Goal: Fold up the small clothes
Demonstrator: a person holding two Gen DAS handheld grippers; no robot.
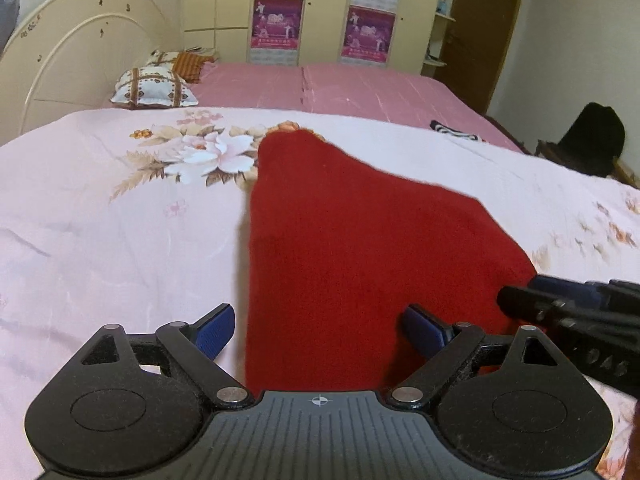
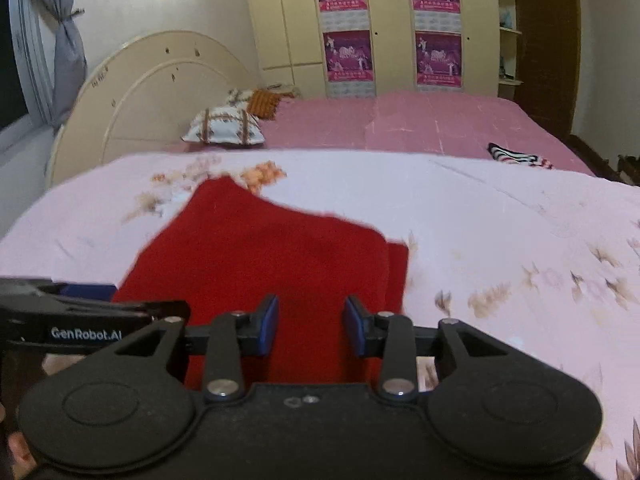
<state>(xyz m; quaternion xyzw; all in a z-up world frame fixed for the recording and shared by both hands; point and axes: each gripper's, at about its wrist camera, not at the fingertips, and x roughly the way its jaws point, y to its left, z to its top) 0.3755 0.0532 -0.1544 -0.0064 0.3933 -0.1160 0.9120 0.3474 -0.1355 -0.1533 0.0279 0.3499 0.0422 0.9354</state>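
"GenRobot.AI" was printed on the left hand-held gripper (image 1: 316,326), whose jaws gaped wide over the near edge of the red garment (image 1: 360,248) on the floral bed sheet (image 1: 100,220). The right hand-held gripper (image 2: 311,326) stood part-open above the same cloth, pads apart and gripping nothing.

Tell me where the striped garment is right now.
The striped garment lies far right in both wrist views, on the pink sheet just beyond the floral quilt, well away from the red garment.
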